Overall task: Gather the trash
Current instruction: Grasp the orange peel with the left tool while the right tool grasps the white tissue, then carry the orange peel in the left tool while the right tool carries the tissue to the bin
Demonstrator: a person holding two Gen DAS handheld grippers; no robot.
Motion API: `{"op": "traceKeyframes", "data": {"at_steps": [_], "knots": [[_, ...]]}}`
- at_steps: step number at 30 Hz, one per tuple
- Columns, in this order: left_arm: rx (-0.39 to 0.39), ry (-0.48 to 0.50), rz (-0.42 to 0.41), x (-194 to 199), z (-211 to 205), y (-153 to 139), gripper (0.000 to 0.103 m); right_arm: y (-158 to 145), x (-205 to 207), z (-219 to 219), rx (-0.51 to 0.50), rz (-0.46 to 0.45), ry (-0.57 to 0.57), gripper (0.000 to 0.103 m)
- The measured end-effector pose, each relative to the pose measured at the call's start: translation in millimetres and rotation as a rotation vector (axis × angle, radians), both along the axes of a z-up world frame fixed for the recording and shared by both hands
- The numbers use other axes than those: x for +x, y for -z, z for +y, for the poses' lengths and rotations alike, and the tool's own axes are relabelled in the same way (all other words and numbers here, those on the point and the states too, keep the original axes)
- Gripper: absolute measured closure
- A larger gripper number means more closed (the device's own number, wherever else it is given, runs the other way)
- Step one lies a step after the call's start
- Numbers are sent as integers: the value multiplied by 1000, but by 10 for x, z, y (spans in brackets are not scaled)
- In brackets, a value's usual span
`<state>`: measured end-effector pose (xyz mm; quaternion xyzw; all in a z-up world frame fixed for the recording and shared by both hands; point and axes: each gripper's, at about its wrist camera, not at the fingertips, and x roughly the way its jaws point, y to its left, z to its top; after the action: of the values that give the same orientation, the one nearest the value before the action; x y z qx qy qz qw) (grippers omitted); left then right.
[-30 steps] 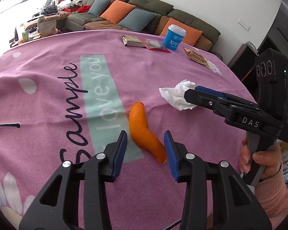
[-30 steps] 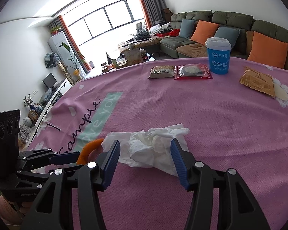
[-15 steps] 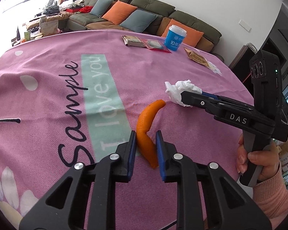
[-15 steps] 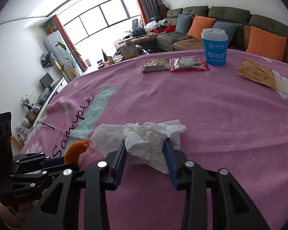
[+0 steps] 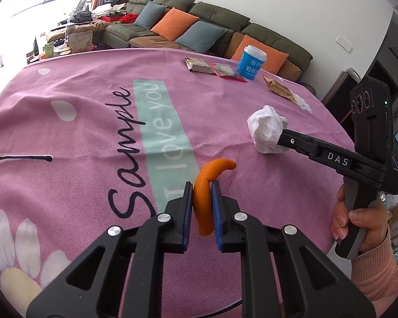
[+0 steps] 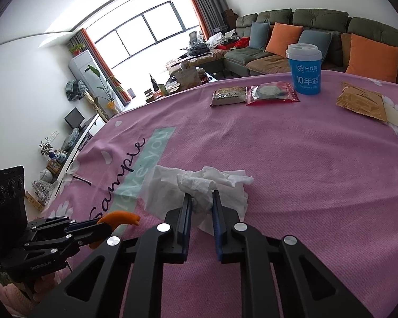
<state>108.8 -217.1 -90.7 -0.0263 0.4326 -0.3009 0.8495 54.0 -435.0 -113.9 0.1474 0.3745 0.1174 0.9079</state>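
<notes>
My left gripper (image 5: 201,189) is shut on a curved orange peel (image 5: 204,185), held just above the pink tablecloth (image 5: 66,137). The peel also shows in the right wrist view (image 6: 120,216), in the left gripper (image 6: 103,225) at the lower left. My right gripper (image 6: 201,198) is shut on a crumpled white tissue (image 6: 201,182), lifted off the cloth. In the left wrist view the tissue (image 5: 266,129) sits at the tip of the right gripper (image 5: 282,137).
At the table's far side lie a brown snack packet (image 6: 228,96), a red packet (image 6: 272,93), a blue paper cup (image 6: 305,69) and a brown wrapper (image 6: 362,103). A sofa (image 6: 318,39) with cushions stands behind the table.
Both grippers closed, the left on the orange peel and the right on the tissue, and both pieces have been lifted off the cloth.
</notes>
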Motion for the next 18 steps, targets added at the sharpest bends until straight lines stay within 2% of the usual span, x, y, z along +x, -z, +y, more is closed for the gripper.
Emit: {"op": "traceKeyframes", "data": {"at_steps": [18], "knots": [[-26, -162, -77, -146, 827, -292, 89, -207, 42, 634, 64, -61, -169, 93]]}}
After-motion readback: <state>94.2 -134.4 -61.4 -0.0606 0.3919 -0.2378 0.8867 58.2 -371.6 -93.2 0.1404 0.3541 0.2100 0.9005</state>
